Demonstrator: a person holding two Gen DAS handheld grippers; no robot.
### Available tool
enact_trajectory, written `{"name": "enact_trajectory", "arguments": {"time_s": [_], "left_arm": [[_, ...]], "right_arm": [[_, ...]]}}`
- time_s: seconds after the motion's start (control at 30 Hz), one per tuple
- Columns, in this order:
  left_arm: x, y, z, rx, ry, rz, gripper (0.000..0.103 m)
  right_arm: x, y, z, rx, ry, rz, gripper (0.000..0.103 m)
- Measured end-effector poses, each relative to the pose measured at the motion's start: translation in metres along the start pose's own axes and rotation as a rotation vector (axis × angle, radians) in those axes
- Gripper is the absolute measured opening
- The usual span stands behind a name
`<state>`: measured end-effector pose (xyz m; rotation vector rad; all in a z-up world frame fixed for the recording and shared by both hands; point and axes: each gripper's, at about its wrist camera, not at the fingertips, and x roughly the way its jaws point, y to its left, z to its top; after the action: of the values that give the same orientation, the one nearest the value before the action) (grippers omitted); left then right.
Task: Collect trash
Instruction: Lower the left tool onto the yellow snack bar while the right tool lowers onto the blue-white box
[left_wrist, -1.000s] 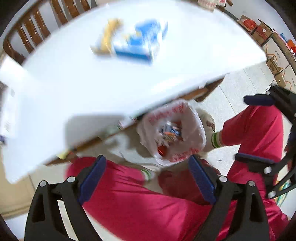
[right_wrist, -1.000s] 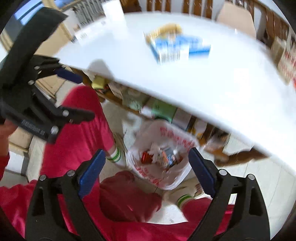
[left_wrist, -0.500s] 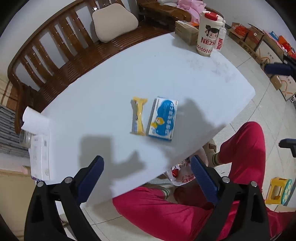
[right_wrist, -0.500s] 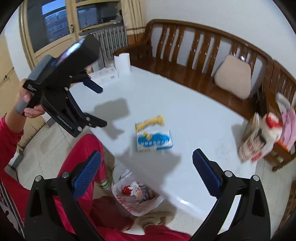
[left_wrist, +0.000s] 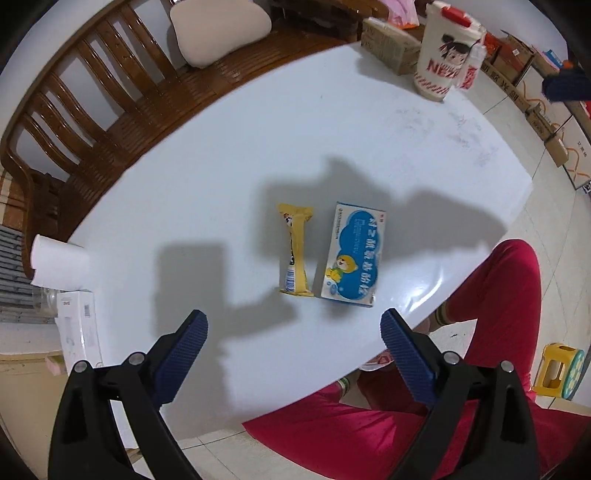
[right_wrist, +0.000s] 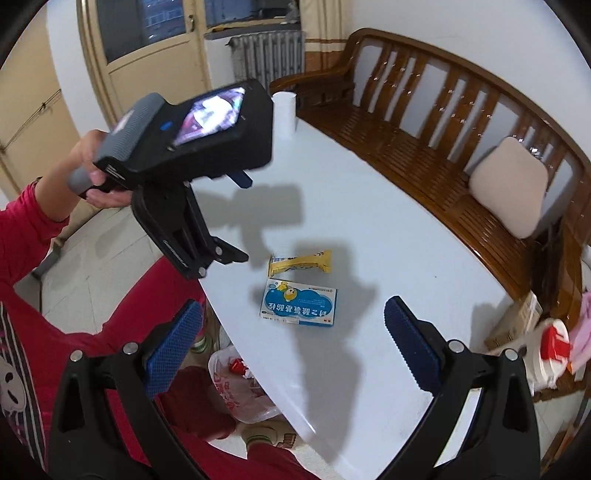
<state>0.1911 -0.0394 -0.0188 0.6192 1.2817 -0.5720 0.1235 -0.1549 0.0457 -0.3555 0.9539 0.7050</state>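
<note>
left gripper (left_wrist: 293, 332): hanging above the white table (left_wrist: 221, 166), jaws apart, empty, readying a pick. yellow snack wrapper (left_wrist: 295, 254), then blue medicine box (left_wrist: 354, 254): lying side by side mid-table, awaiting collection. right gripper (right_wrist: 293, 328): jaws wide, empty. trash bag (right_wrist: 236, 391): sitting open under the table edge, receiving rubbish.

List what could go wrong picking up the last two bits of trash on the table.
1. The yellow snack wrapper and the blue medicine box lie side by side, nearly touching; a wide-open gripper may catch both or knock one away.
2. The wrapper lies flat, so the left gripper may slide over it.
3. The trash bag sits on the floor, partly under the table edge, so a drop could miss.
</note>
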Motion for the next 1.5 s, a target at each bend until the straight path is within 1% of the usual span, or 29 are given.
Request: {"name": "enact_trajectory", "arguments": {"time_s": [0.07,0.17,0.3,0.47,0.6,0.67,0.77,0.87,1.0,1.07,1.13,1.27,1.4,1.5], "left_arm": [[0.011,0.004,0.004,0.000,0.019,-0.011,0.092],[0.031,0.010,0.012,-0.008,0.049,-0.023,0.092],[0.052,0.018,0.020,-0.011,0.078,-0.046,0.092],[0.077,0.025,0.031,-0.012,0.106,-0.079,0.092],[0.095,0.028,0.037,-0.005,0.127,-0.086,0.092],[0.105,0.030,0.039,-0.006,0.138,-0.097,0.092],[0.116,0.031,0.043,-0.023,0.148,-0.115,0.092],[0.126,0.033,0.044,-0.029,0.156,-0.127,0.092],[0.135,0.036,0.044,-0.030,0.159,-0.138,0.092],[0.138,0.038,0.043,-0.040,0.159,-0.149,0.092],[0.142,0.040,0.043,-0.048,0.164,-0.157,0.092],[0.148,0.046,0.037,-0.052,0.178,-0.162,0.091],[0.155,0.050,0.033,-0.043,0.197,-0.164,0.091],[0.158,0.052,0.036,-0.039,0.193,-0.147,0.091]], "right_arm": [[0.010,-0.002,0.003,-0.020,0.028,0.023,0.096],[0.030,-0.001,0.007,-0.082,0.084,0.009,0.096],[0.062,0.005,0.006,-0.171,0.168,0.043,0.096],[0.099,0.007,0.005,-0.238,0.281,0.123,0.096],[0.120,0.007,0.004,-0.292,0.341,0.166,0.096],[0.126,0.009,0.003,-0.322,0.356,0.197,0.096],[0.140,0.012,0.001,-0.388,0.373,0.204,0.096],[0.155,0.018,-0.004,-0.461,0.392,0.240,0.096],[0.176,0.022,-0.013,-0.555,0.443,0.249,0.096],[0.186,0.023,-0.017,-0.569,0.458,0.252,0.096],[0.193,0.021,-0.016,-0.578,0.452,0.268,0.096],[0.208,0.015,-0.017,-0.601,0.453,0.267,0.096],[0.219,0.013,-0.022,-0.632,0.452,0.254,0.096],[0.228,0.014,-0.028,-0.659,0.456,0.235,0.096]]}}
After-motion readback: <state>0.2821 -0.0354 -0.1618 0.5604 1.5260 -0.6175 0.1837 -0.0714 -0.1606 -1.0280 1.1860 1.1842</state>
